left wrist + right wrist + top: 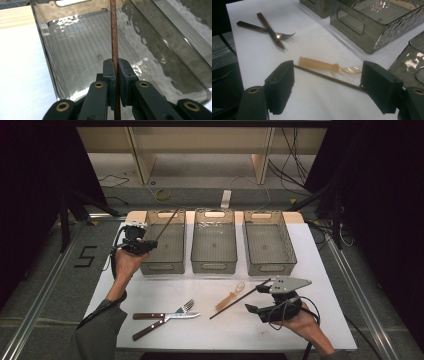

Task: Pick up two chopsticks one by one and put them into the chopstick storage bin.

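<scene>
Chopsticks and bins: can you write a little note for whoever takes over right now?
Left hand-held gripper: shut on one chopstick, held over the left bin.
Right hand-held gripper: open, jaws either side of the second chopstick lying on the table, not gripping it.
Plastic spoon lies beside that chopstick; fork and knife lie crossed near the front.
Done: one chopstick lifted.
Left: drop it in, likely sort the rest.

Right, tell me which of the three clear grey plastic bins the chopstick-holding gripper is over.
The leftmost clear grey plastic bin; the left gripper holds a thin brown chopstick above it.
</scene>
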Tool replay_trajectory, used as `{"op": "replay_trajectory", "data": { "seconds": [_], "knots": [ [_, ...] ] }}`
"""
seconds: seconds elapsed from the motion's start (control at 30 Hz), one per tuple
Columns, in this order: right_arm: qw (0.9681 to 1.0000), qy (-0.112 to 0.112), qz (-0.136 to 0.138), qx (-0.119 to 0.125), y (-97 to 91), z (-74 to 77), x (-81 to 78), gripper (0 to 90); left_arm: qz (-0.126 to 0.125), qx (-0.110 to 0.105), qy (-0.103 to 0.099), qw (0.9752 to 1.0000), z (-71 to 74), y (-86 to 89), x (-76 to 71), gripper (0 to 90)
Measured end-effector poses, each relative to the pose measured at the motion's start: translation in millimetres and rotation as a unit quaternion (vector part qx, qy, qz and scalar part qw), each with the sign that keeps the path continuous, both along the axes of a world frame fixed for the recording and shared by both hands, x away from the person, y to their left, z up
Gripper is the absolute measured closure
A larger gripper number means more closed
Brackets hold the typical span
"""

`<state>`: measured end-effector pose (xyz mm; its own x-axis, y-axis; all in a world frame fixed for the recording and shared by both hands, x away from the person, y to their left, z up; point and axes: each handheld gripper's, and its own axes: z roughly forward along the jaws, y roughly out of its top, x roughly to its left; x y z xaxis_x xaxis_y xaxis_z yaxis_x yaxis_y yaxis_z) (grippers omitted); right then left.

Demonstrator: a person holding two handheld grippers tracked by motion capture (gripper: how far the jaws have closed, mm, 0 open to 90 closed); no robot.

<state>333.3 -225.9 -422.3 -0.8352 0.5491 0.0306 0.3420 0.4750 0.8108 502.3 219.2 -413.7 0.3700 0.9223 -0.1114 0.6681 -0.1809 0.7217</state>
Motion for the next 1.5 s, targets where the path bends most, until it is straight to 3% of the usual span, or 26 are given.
{"op": "replay_trajectory", "data": {
  "seconds": [0.1,0.23,0.4,0.5,0.57,0.67,0.8,0.87,1.07,1.23,1.5],
  "knots": [
    [1.0,0.002,0.002,-0.001,0.3,-0.3,-0.1,27.8,0.009,-0.025,-0.009,0.9996,-1.3,2.3,1.4,72.5],
    [1.0,0.002,0.003,-0.003,0.2,-0.4,0.0,27.8,0.011,-0.016,-0.015,0.9997,2.1,1.2,-1.8,56.1],
    [1.0,-0.001,0.003,-0.007,0.9,0.5,0.8,27.8,0.006,-0.044,-0.025,0.9987,10.7,-0.4,-15.8,43.5],
    [0.9999,-0.003,0.002,-0.012,2.1,0.5,2.0,27.8,-0.017,-0.076,-0.033,0.9964,14.3,-2.1,-30.4,36.4],
    [0.9998,-0.004,0.004,-0.021,3.1,0.5,2.6,27.8,-0.028,-0.103,-0.044,0.9933,14.2,-2.4,-42.7,33.1],
    [0.9994,-0.003,0.009,-0.033,4.3,2.2,5.8,27.8,-0.042,-0.112,-0.049,0.9917,11.5,-4.4,-55.3,27.9],
    [0.9988,-0.003,0.009,-0.049,6.5,3.3,16.1,27.8,-0.053,-0.119,-0.058,0.9898,7.4,-8.9,-71.4,23.8],
    [0.9984,0.004,0.011,-0.054,6.8,1.8,21.5,28.1,-0.061,-0.111,-0.062,0.99,5.3,-12.1,-78.1,22.4],
    [0.9953,0.016,0.023,-0.092,9.0,-2.4,38.3,29.0,-0.083,-0.129,-0.088,0.9843,4.1,-21.7,-102.0,16.9],
    [0.9922,0.024,0.031,-0.118,13.2,-6.3,48.8,29.0,-0.101,-0.144,-0.096,0.9798,6.2,-27.5,-117.0,16.0],
    [0.9862,0.035,0.056,-0.152,16.8,-7.1,64.1,31.1,-0.121,-0.121,-0.095,0.9806,2.3,-37.4,-129.5,15.6]
  ]
}}
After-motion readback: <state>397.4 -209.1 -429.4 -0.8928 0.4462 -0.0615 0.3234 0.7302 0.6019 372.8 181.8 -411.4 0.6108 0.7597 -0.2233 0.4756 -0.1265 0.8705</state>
